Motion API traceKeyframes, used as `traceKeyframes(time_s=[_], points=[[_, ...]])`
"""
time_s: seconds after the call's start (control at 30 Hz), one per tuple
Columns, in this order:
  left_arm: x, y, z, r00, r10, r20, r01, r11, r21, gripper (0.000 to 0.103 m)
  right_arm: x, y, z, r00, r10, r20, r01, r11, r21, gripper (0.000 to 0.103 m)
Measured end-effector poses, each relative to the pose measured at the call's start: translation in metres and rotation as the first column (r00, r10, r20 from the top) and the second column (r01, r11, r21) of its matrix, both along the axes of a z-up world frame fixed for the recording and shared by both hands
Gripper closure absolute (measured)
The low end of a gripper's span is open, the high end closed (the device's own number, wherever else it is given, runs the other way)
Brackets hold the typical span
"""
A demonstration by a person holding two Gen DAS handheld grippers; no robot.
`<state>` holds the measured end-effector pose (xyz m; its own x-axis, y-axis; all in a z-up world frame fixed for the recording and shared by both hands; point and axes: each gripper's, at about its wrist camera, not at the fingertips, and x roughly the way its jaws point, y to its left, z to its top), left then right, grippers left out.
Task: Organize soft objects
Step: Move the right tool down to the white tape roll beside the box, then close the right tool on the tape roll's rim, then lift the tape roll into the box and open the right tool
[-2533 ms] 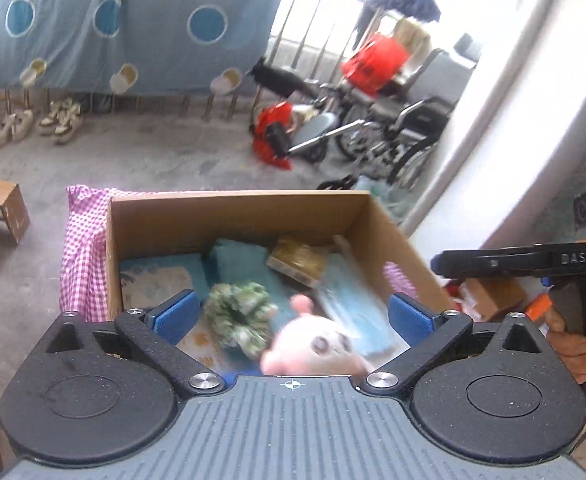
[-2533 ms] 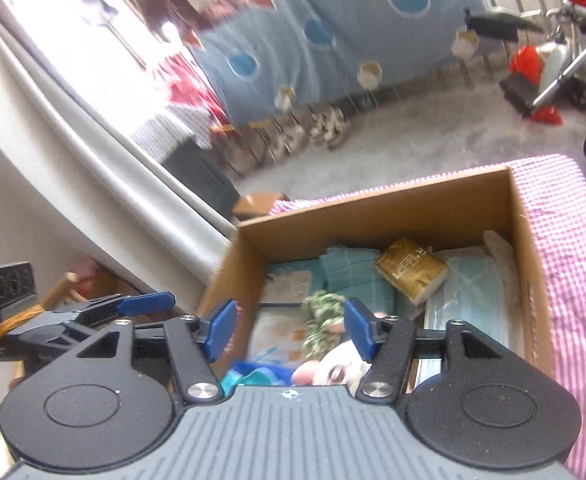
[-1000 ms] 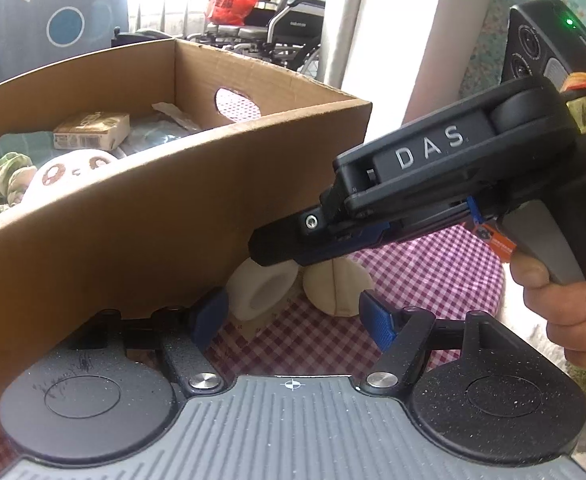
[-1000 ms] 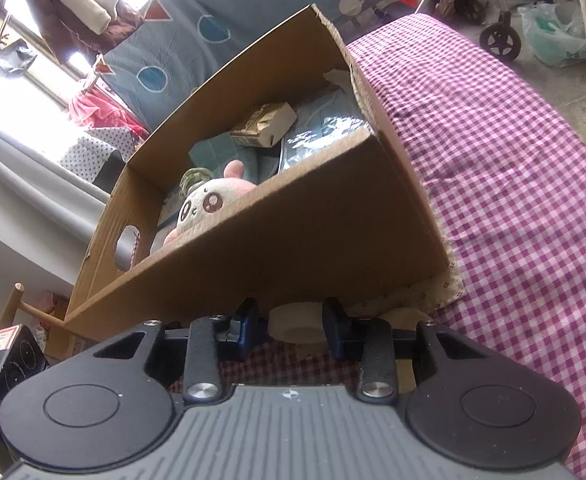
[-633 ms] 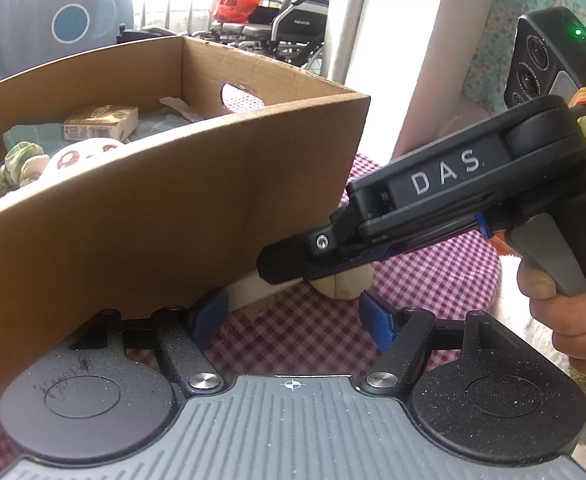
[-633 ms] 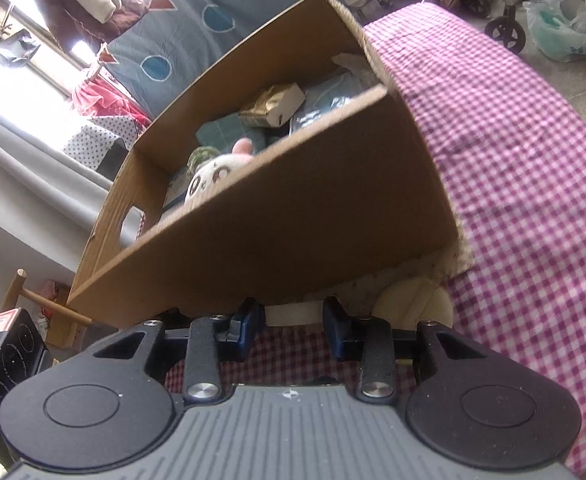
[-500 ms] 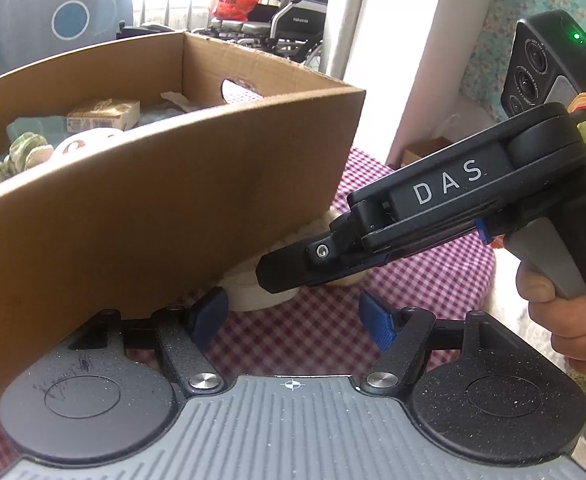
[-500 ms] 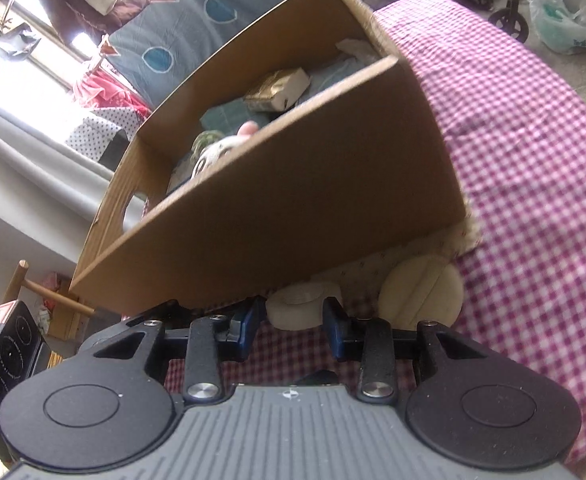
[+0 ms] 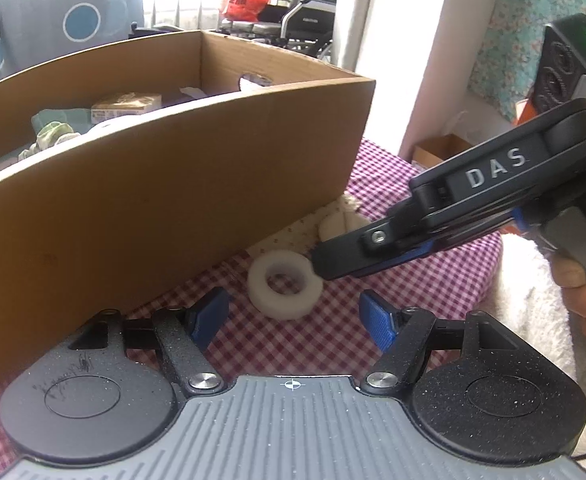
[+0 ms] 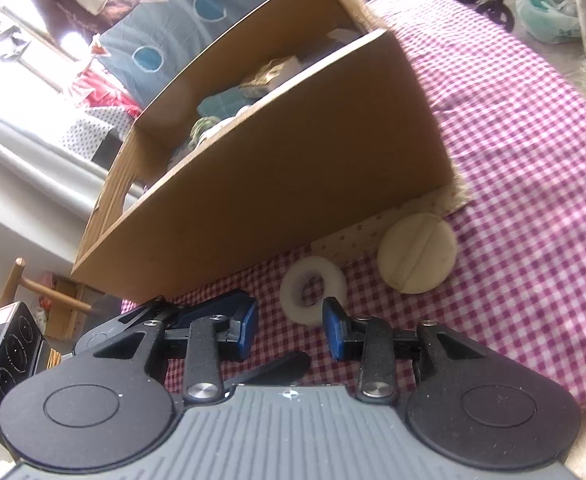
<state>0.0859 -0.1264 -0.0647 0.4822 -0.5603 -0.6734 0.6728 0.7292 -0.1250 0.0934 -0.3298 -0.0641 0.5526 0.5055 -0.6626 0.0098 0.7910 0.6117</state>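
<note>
Blue-padded, the right gripper [image 10: 290, 328] stands narrowly parted and empty just short of the white foam ring [image 10: 313, 289] on the checked cloth [image 10: 533, 168], the left gripper [image 9: 293, 316] gaping wider before it, beside a round cream pad [image 10: 416, 258] and the cardboard box [image 10: 285, 184] of soft things.

The near wall of the brown cardboard box [image 9: 165, 200] is hiding most of what is lying inside; only the tops of a tan packet [image 9: 127, 106] and a green frilly fabric piece [image 9: 51, 136] are showing. In the left wrist view, the right gripper [image 9: 325, 266] is covering part of the round cream pad [image 9: 343, 224]. A floral cloth strip [image 10: 357, 236] is disappearing under the box. The picture's edge is cutting off the person's hand [image 9: 585, 304].
</note>
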Motion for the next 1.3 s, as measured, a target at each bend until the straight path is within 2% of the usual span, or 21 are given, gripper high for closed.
traceKeyframes(time_s=[0.2, 0.43, 0.6, 0.7, 0.83, 1.07, 1.3], points=[[0.006, -0.014, -0.005, 0.999, -0.023, 0.026, 0.021, 0.998, 0.054, 0.033, -0.006, -0.011, -0.004, 0.999, -0.043, -0.009, 0.042, 0.999, -0.010, 0.065], [0.002, -0.027, -0.014, 0.997, -0.049, 0.065, 0.039, 0.988, 0.152, 0.044, 0.010, 0.004, -0.009, 0.999, -0.031, -0.026, 0.029, 0.997, -0.071, 0.065], [0.004, -0.027, -0.013, 0.997, -0.052, 0.064, 0.043, 0.989, 0.143, 0.049, 0.017, 0.019, -0.008, 1.000, 0.002, -0.016, -0.005, 0.988, -0.152, 0.065], [0.005, -0.025, -0.014, 0.996, -0.046, 0.070, 0.036, 0.990, 0.135, 0.055, 0.019, 0.028, -0.008, 1.000, 0.027, -0.014, -0.030, 0.977, -0.211, 0.075], [0.002, -0.022, -0.016, 0.996, -0.045, 0.075, 0.035, 0.991, 0.129, 0.055, 0.022, 0.036, -0.008, 0.999, 0.051, 0.000, -0.049, 0.962, -0.270, 0.078], [-0.008, -0.025, -0.010, 0.993, -0.047, 0.109, 0.033, 0.991, 0.131, 0.056, 0.018, 0.047, -0.003, 0.998, 0.057, 0.031, -0.044, 0.945, -0.324, 0.082], [-0.033, -0.014, 0.020, 0.983, -0.023, 0.180, 0.006, 0.995, 0.096, 0.056, -0.006, 0.049, 0.020, 0.992, 0.071, 0.101, -0.033, 0.940, -0.340, 0.082]])
